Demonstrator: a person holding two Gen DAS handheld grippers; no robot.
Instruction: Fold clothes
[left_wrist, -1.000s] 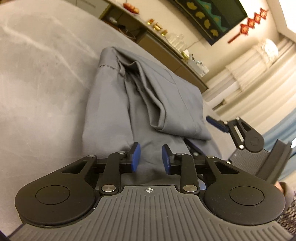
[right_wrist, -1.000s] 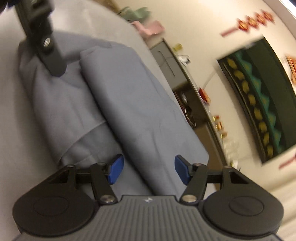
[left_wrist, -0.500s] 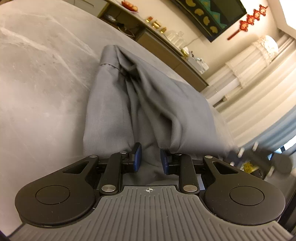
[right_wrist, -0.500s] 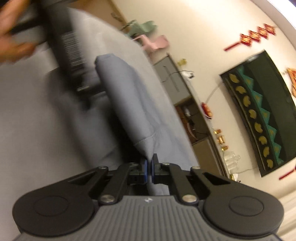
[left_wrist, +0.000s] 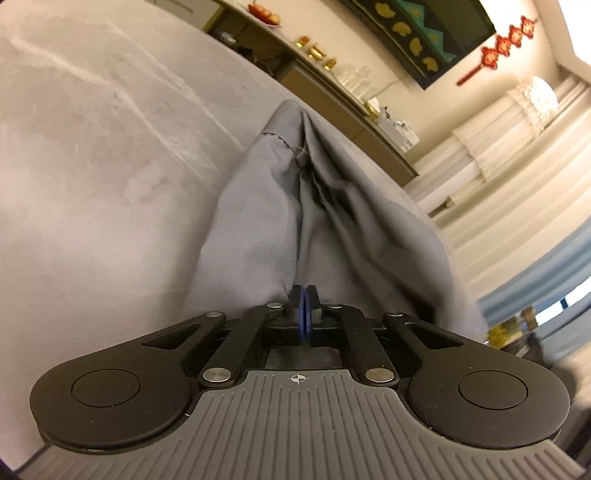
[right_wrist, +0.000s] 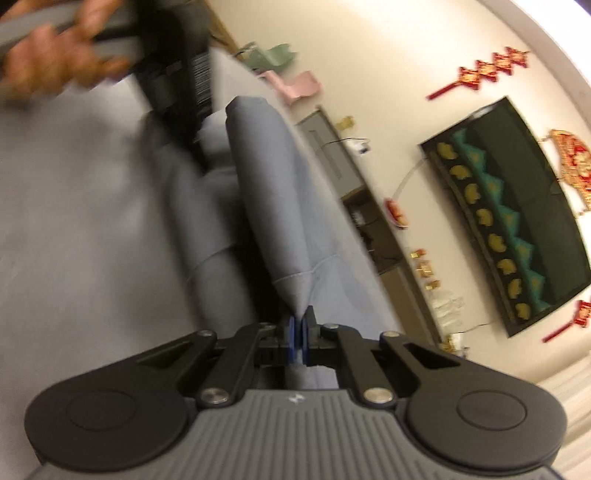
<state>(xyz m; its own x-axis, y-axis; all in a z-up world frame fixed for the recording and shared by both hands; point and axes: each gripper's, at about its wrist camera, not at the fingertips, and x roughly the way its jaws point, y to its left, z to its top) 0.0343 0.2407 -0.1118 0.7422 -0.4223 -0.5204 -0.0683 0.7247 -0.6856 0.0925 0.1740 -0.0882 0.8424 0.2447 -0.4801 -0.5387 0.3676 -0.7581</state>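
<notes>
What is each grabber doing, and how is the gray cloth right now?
left gripper: shut, pinching the cloth's near edge.
right gripper: shut, pinching a stitched corner.
gray garment: bunched into folds, pulled up from the gray surface at both pinched ends.

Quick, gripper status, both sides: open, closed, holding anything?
Left gripper: closed, pinching the near edge of the grey garment.
Right gripper: closed, clamped on a hemmed corner of the same garment.
</notes>
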